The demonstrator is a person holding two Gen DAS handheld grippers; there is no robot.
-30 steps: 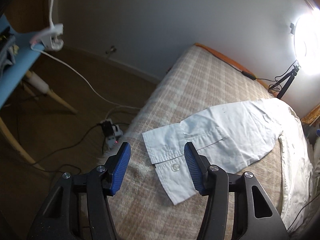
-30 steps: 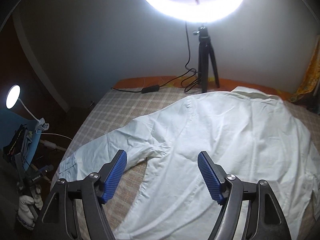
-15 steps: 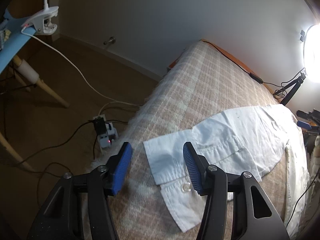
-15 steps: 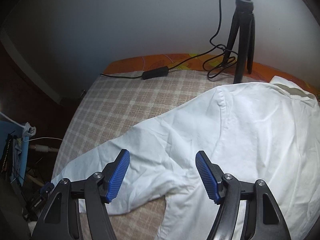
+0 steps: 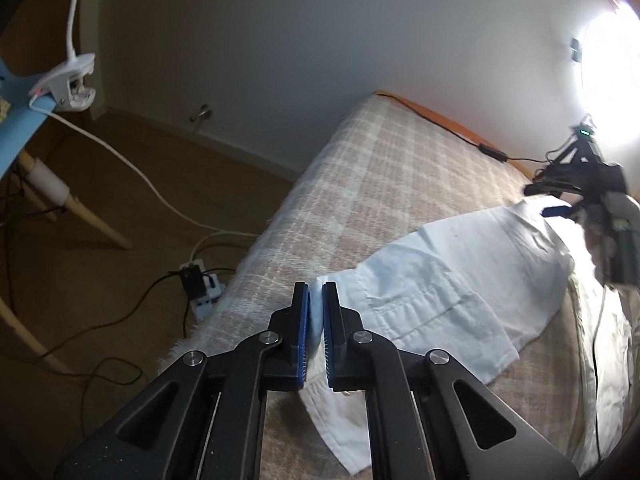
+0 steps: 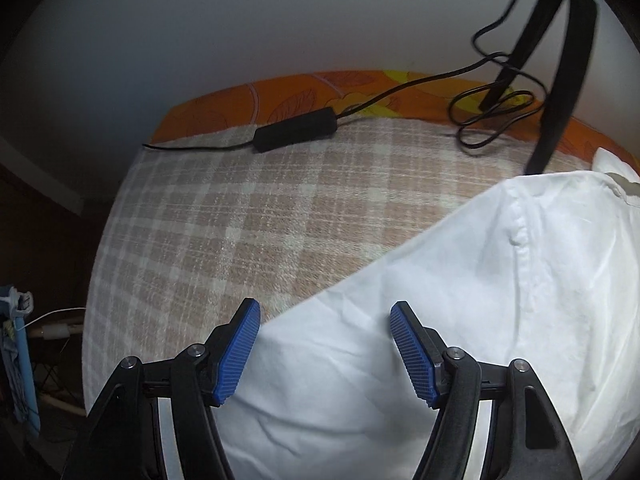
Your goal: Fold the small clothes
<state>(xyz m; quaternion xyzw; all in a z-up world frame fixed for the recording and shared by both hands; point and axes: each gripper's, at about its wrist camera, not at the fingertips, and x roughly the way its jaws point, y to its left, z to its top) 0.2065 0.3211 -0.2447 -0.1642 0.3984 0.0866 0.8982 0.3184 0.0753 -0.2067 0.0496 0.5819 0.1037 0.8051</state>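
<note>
A white long-sleeved shirt (image 5: 460, 280) lies spread on the plaid bed cover (image 5: 392, 168). Its sleeve runs toward the bed's near corner and ends in a cuff. My left gripper (image 5: 316, 300) is shut on the cuff's corner at the bed edge. In the right wrist view the shirt (image 6: 460, 320) fills the lower right, shoulder seam showing. My right gripper (image 6: 325, 320) is open, its blue pads straddling the sleeve's upper edge near the shoulder. The right gripper also shows in the left wrist view (image 5: 560, 210), over the far end of the sleeve.
A ring light (image 5: 612, 80) on a black tripod (image 6: 560, 60) stands at the bed's far edge, its cable and inline box (image 6: 296, 134) lying on the cover. A power strip (image 5: 200, 288) and cords lie on the floor left of the bed, beside a blue table (image 5: 16, 128).
My left gripper moved down onto the cuff and shut on its corner. My right gripper dropped and moved forward to the sleeve near the shoulder, still open.
</note>
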